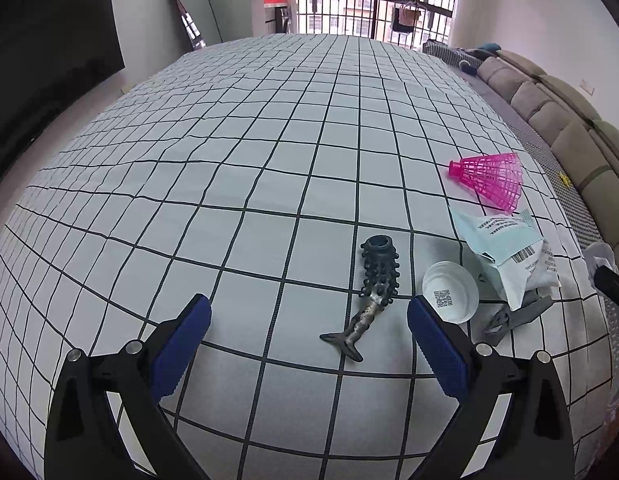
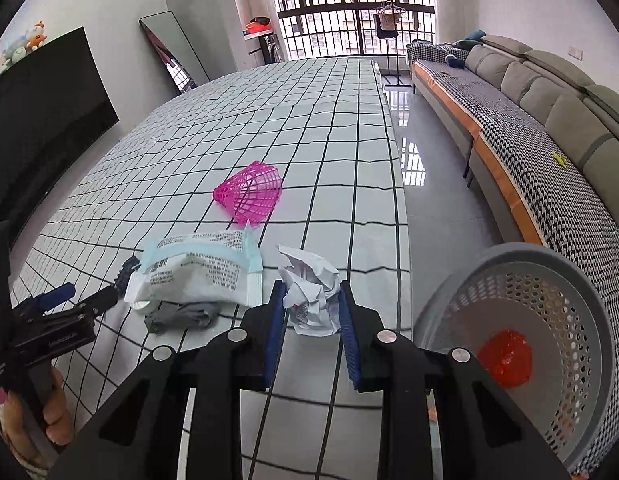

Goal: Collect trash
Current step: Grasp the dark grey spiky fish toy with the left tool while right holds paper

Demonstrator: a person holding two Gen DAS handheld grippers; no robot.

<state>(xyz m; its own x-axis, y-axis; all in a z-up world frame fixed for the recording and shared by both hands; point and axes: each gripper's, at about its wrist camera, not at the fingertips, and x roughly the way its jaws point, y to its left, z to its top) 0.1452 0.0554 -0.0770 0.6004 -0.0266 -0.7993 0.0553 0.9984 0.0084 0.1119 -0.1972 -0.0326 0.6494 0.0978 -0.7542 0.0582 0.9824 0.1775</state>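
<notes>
While the right claw (image 2: 311,312) grips crumpled paper (image 2: 309,292), a bag (image 2: 197,268) perhaps hides clutter.

Left wrist: looking steeply down, close over the checked table (image 1: 269,160).
Right wrist: facing down across the table edge.
Shared: pink basket (image 1: 489,180), printed bag (image 2: 201,268).

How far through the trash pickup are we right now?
Early. A red scrap already lies in the grey basket. The right gripper is shut on the crumpled paper. The printed bag and white cup remain; the left gripper is open.
</notes>
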